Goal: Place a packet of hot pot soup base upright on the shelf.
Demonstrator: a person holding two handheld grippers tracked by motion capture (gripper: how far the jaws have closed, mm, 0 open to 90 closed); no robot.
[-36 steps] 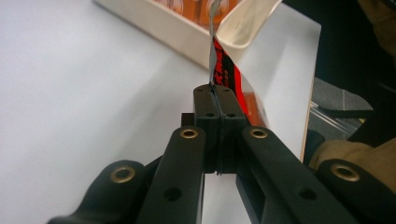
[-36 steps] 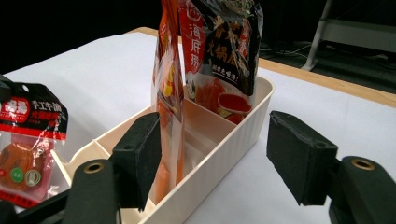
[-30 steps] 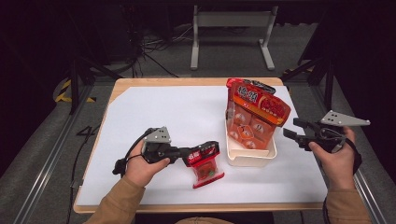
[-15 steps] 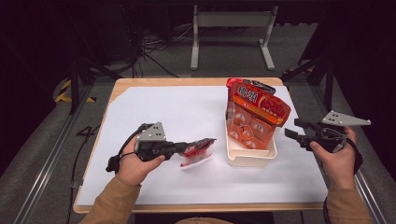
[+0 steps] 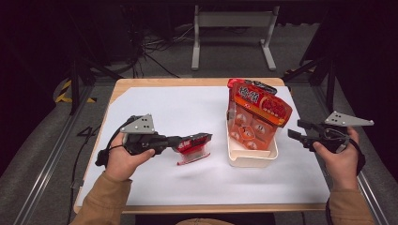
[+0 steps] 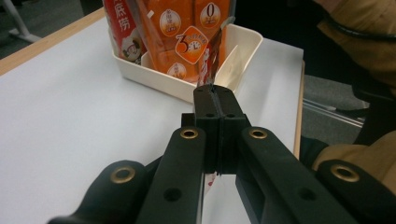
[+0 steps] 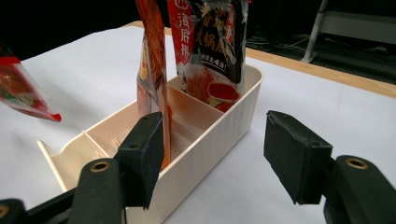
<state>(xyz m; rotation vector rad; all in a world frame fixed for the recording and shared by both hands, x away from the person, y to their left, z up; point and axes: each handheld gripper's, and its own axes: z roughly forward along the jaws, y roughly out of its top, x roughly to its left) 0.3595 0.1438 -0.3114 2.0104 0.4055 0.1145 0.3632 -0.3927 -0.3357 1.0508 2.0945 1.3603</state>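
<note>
1. Left gripper (image 5: 199, 140): jaws clenched on a small red sachet (image 5: 191, 149), held above the white table sheet (image 5: 155, 108), left of the cream bin (image 5: 251, 157).
2. Cream bin: divided compartments; holds upright orange pouches (image 5: 257, 117) printed with Chinese characters, and a "3" badge.
3. Right gripper (image 5: 296, 130): jaws spread wide, empty, right of the bin.
4. Room: dark, grey floor.

My right gripper (image 7: 210, 158) hangs wide open beside the cream divided bin (image 7: 219, 126) holding upright sauce packets (image 7: 210, 42).
</note>
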